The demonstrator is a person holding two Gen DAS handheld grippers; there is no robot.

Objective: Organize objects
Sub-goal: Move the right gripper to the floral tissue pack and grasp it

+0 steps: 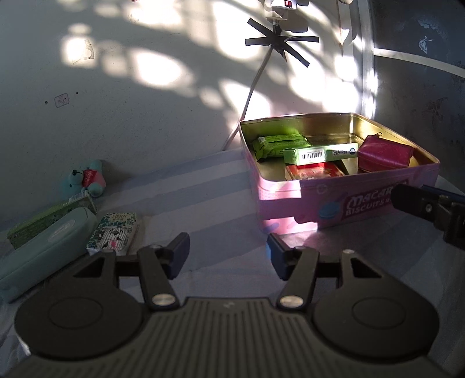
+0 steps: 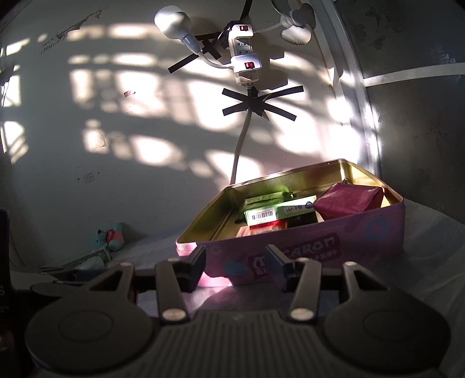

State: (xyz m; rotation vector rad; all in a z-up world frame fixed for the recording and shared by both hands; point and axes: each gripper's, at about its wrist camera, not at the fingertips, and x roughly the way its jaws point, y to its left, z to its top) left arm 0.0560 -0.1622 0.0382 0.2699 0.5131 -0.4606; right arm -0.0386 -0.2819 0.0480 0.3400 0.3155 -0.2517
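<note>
A pink macaron biscuit tin (image 1: 334, 200) stands open on the bed; it also shows in the right wrist view (image 2: 305, 244). Inside lie a green packet (image 1: 277, 144), a green barcode box (image 1: 316, 153), a red box (image 1: 312, 171) and a magenta pouch (image 1: 385, 154). My left gripper (image 1: 228, 254) is open and empty, low over the sheet left of the tin. My right gripper (image 2: 237, 269) is open and empty, just in front of the tin. At the left lie a patterned box (image 1: 113, 231), a teal case (image 1: 43, 250), a green box (image 1: 49, 216) and a teal plush bear (image 1: 85, 178).
A white wall is behind the bed with a power strip (image 2: 244, 55), a taped cable (image 2: 255, 101) and a bulb (image 2: 171, 21). A dark panel (image 1: 421, 87) stands to the right. The right gripper's finger (image 1: 427, 203) shows at the left view's right edge.
</note>
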